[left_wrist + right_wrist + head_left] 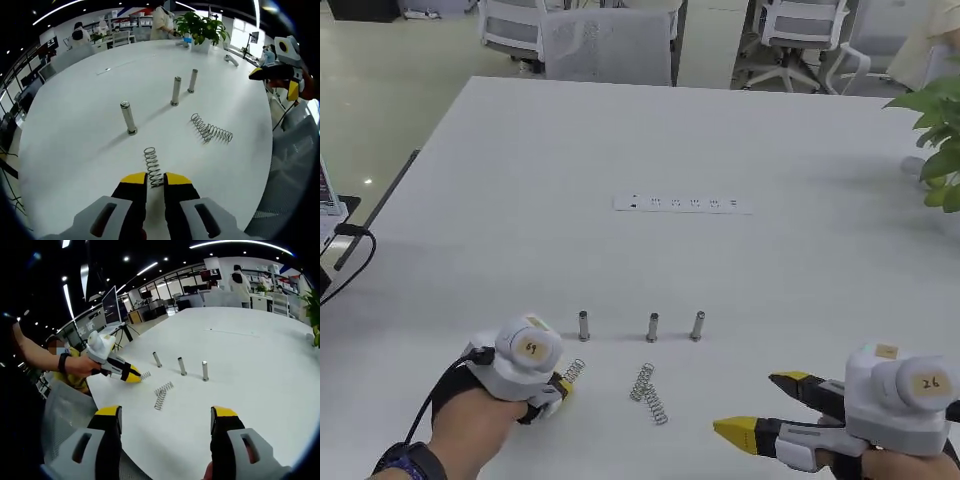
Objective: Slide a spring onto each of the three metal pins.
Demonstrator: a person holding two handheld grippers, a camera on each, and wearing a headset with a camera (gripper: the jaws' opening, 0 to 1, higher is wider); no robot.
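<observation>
Three short metal pins [584,325] [652,327] [697,325] stand upright in a row on the white table [620,150]. My left gripper [561,384] rests just in front of the left pin, its yellow-tipped jaws pinched on the near end of a spring [152,162] that lies flat and points toward that pin [128,117]. Two more springs [648,392] lie crossed in front of the middle pin. My right gripper [761,405] hovers at the lower right with its jaws wide apart and nothing between them; it faces the pins [182,366] and loose springs [162,393].
A white power strip [682,204] lies further back on the table. A green plant [938,140] stands at the right edge. Office chairs [610,45] sit beyond the far edge. A black cable [350,255] hangs off the left side.
</observation>
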